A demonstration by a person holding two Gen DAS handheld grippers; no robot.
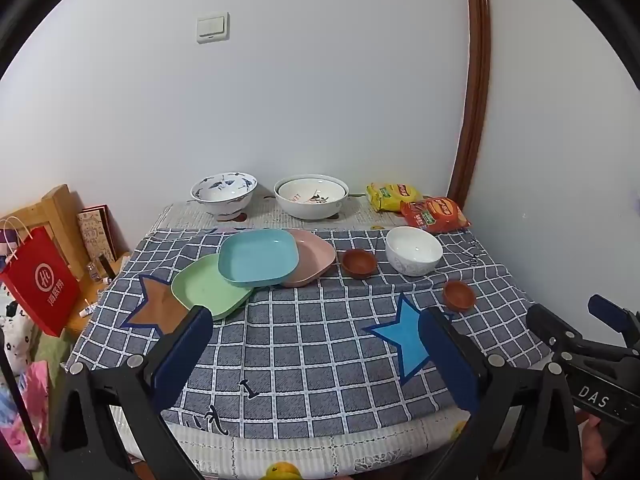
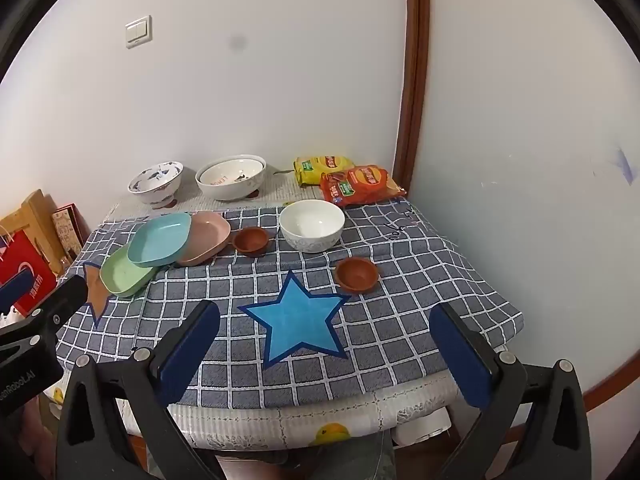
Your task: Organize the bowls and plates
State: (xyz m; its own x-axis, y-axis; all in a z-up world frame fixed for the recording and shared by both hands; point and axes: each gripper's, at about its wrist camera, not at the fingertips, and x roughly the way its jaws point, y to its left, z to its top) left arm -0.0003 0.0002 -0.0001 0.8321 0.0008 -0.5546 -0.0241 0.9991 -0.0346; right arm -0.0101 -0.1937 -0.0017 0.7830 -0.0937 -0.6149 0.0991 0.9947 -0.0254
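Observation:
Three square plates overlap on the checked cloth: a blue plate (image 1: 258, 256) (image 2: 160, 239) lies on top of a green plate (image 1: 204, 288) (image 2: 122, 274) and a pink plate (image 1: 314, 256) (image 2: 208, 236). Two small brown bowls (image 1: 359, 263) (image 1: 459, 295) (image 2: 250, 239) (image 2: 357, 274) and a white bowl (image 1: 414, 250) (image 2: 312, 230) stand to the right. A blue-patterned bowl (image 1: 224, 192) (image 2: 156, 182) and a large white bowl (image 1: 311, 196) (image 2: 231, 176) stand at the back. My left gripper (image 1: 316, 320) and right gripper (image 2: 324, 314) are open and empty, above the table's near edge.
Yellow and red snack bags (image 1: 434, 212) (image 2: 360, 184) lie at the back right by the wall. A red paper bag (image 1: 42, 284) and a wooden frame (image 1: 56, 212) stand left of the table. A blue star (image 2: 296, 324) and a brown star (image 1: 160, 308) mark the cloth.

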